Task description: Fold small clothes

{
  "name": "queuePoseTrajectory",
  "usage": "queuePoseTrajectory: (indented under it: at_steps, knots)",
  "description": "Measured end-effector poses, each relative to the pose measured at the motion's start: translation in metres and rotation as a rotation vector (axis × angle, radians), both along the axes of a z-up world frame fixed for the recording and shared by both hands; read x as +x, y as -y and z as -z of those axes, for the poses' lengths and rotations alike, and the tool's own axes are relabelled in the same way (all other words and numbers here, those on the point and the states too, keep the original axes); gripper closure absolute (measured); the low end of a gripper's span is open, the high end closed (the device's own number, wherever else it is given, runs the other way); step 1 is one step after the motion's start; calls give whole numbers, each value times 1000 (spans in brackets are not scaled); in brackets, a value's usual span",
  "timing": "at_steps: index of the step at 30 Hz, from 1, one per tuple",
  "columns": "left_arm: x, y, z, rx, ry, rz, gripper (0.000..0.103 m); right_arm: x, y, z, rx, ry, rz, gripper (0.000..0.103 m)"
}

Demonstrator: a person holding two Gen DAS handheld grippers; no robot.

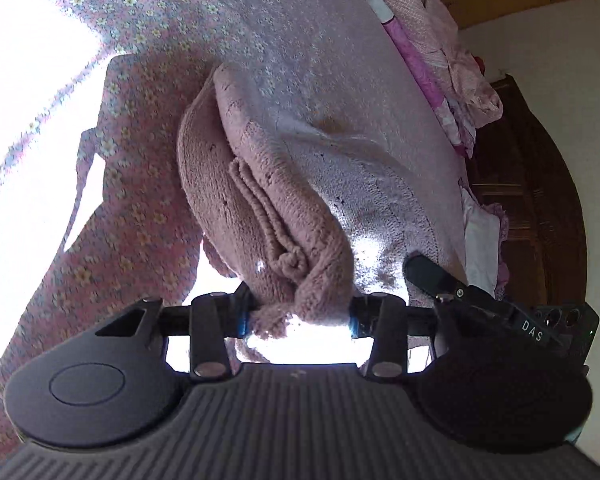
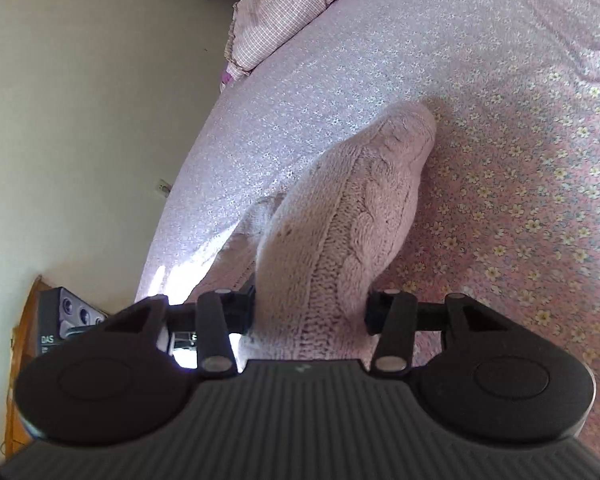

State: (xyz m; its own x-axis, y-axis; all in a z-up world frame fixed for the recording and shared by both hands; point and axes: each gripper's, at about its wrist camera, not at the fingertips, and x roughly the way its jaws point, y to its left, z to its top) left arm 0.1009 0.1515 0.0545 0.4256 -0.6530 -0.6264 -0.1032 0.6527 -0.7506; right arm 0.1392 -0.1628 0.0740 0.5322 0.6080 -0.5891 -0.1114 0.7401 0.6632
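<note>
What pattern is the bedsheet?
Pink with small flowers; clearest in the right wrist view.

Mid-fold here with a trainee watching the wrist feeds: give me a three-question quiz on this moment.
1. True or false: the left gripper is clamped on the pink knitted garment.
2. What is between the right gripper fingers? A) pillow B) the cable-knit garment C) nothing
3. What pattern covers the bedsheet?

Key: 1 true; 2 B; 3 small flowers.

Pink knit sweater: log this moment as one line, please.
item: pink knit sweater | left gripper: shut on bunched edge | right gripper: shut on cable-knit part | surface: floral bedsheet | fold: unfinished
</note>
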Motion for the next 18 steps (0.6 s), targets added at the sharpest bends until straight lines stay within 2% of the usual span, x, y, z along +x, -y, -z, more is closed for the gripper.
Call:
queuePoseTrajectory:
  at_steps: [5,9,13,18]
  knots:
    - [-61,44,5,18,9,47,57,-55,27,-12,-43,4,11,53]
    - [-101,66,21,45,-17,52,56,-105,51,-4,-52,-13,54,53]
    - [-122,82,32,159,-9,62,55,-143,65,16,-77,-46,87,53]
    - [-131,101,31,341,43,63,50,-159,67,47,-119,-89,100,50]
